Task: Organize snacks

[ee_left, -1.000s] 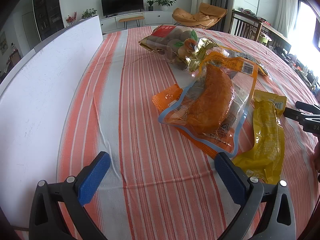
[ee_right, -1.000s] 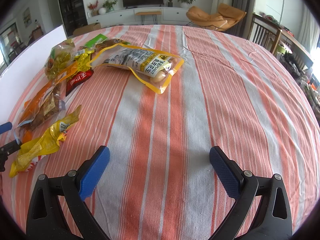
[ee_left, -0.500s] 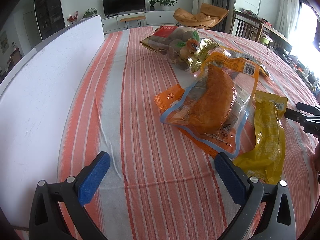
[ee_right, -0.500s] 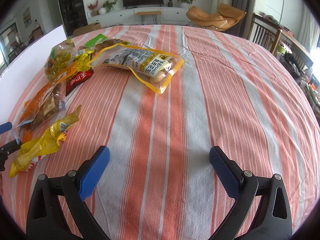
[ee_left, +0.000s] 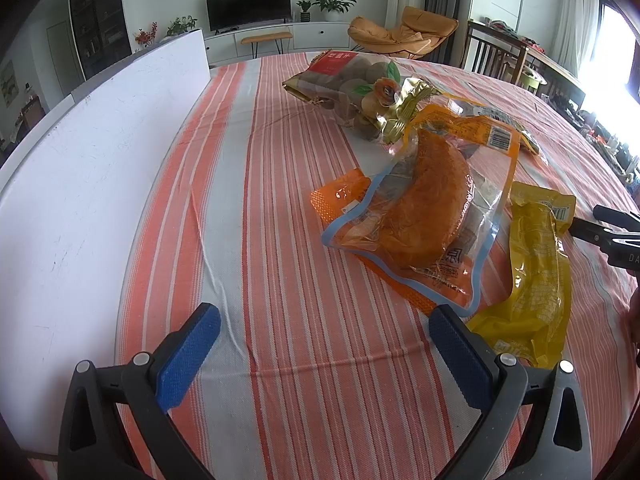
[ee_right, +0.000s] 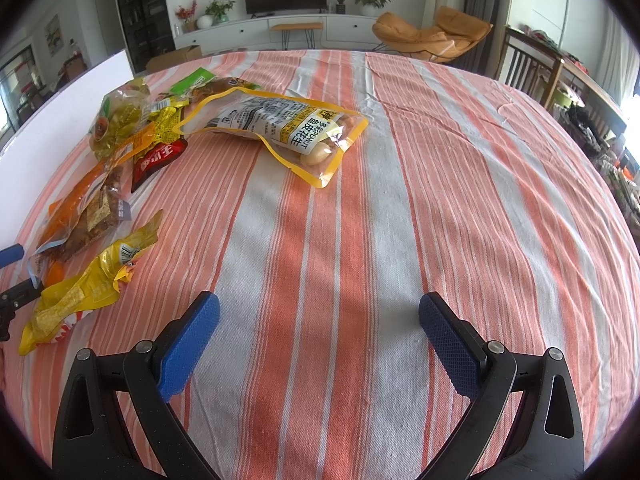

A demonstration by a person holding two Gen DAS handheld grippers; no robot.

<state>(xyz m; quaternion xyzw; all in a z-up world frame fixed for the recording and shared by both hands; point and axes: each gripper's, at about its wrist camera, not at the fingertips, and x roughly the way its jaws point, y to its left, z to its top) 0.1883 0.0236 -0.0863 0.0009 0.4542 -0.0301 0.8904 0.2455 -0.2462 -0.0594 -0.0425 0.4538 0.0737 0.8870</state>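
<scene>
Several snack packs lie on a striped tablecloth. In the left wrist view a clear pack with an orange bun [ee_left: 424,208] lies ahead, a yellow pack [ee_left: 532,276] to its right, a dried-fruit bag [ee_left: 360,84] farther back. My left gripper [ee_left: 324,344] is open and empty, just short of the bun pack. In the right wrist view a peanut bag [ee_right: 284,128] lies ahead, the yellow pack [ee_right: 84,284] and bun pack [ee_right: 88,216] at left. My right gripper [ee_right: 320,336] is open and empty over bare cloth.
A white board [ee_left: 92,152] stands along the table's left side. A red sachet [ee_right: 160,158] lies beside the peanut bag. The right gripper's tip [ee_left: 608,228] shows at the left view's right edge. Chairs [ee_right: 532,64] stand behind the table.
The left gripper has shifted slightly, so the packs sit a little to the right in its view. The right gripper has not moved.
</scene>
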